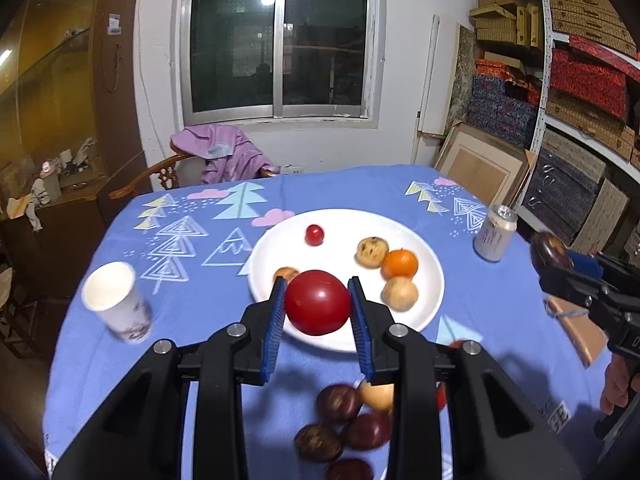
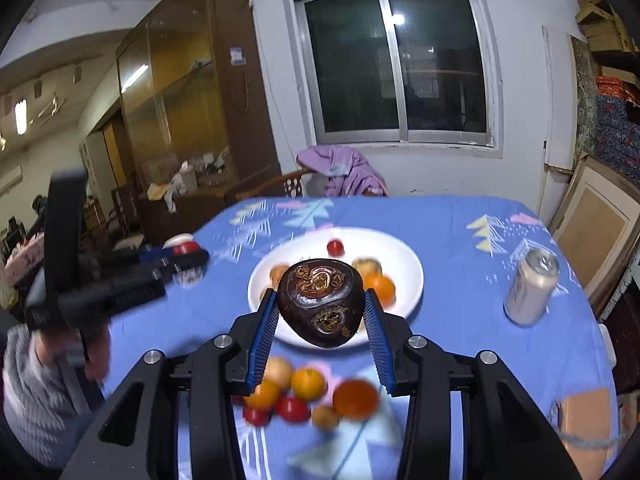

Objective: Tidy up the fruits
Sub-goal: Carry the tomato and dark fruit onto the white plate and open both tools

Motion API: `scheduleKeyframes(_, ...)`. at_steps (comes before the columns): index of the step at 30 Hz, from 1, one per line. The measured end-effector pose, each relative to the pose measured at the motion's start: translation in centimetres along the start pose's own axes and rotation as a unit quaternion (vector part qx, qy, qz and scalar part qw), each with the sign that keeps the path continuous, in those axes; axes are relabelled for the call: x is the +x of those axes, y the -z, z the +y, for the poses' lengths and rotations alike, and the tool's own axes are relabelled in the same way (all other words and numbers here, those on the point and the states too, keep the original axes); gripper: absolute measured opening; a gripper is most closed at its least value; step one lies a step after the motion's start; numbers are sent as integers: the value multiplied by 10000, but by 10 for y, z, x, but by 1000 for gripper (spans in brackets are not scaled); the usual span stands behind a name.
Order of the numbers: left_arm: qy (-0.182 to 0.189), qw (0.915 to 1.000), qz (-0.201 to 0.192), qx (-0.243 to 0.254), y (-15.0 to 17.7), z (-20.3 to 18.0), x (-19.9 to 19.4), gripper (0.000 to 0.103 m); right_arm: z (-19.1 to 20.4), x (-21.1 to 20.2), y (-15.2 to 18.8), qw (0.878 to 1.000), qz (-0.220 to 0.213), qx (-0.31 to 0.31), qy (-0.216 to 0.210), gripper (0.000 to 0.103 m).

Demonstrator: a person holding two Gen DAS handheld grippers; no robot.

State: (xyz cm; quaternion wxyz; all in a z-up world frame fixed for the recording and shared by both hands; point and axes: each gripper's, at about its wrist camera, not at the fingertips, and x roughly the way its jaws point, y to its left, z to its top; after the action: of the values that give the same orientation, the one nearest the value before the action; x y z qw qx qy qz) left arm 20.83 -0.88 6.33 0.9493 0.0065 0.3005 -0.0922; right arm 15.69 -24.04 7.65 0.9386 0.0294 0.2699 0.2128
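Left wrist view showed the left gripper [image 1: 318, 304] pinching a red tomato [image 1: 317, 302] in the air above the near edge of a white plate [image 1: 432, 292] on a table [image 1: 200, 300] with a blue cloth. The plate already held a small red fruit [image 1: 314, 235], an orange [image 1: 399, 264] and a few pale brown fruits. In the right wrist view, the right gripper [image 2: 320, 306] clamped a dark brown fruit [image 2: 320, 302], also raised near the plate. Loose fruit remained on the cloth nearer the person, so the sorting looked partly done. A paper cup [image 1: 116, 302] and a drink can [image 1: 495, 238] stood beside the plate; what they held could not be told.
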Motion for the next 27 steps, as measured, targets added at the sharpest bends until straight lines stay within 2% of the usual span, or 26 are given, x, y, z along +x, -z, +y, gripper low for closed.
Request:
scheduleKeyframes(4, 140, 9995, 295, -24, -7, -10, 46, 30, -14, 48, -18, 9995, 247, 203, -59, 44)
scheduleKeyframes(9, 187, 9965, 812, 82, 0, -20, 105, 30, -26, 104, -13, 9964, 762, 353, -69, 44)
scheduleKeyframes(16, 199, 9940, 1067, 165, 16, -23, 141, 31, -27, 145, -15, 9938, 918, 581, -232, 44)
scheduleKeyframes(17, 299, 9938, 1058, 158, 16, -22, 141, 32, -26, 149, -15, 9935, 927, 607, -276, 44)
scheduleKeyframes(21, 300, 9947, 966, 167, 15, -22, 136, 53, -24, 169, -12, 9914, 1060, 669, -367, 45)
scheduleKeyframes(25, 362, 9940, 990, 276, 16, -29, 135, 57, -26, 176, -6, 9903, 1188, 660, -301, 46)
scheduleKeyframes(27, 320, 9944, 961, 316, 17, -30, 132, 63, -30, 173, -7, 9897, 1158, 786, -310, 55)
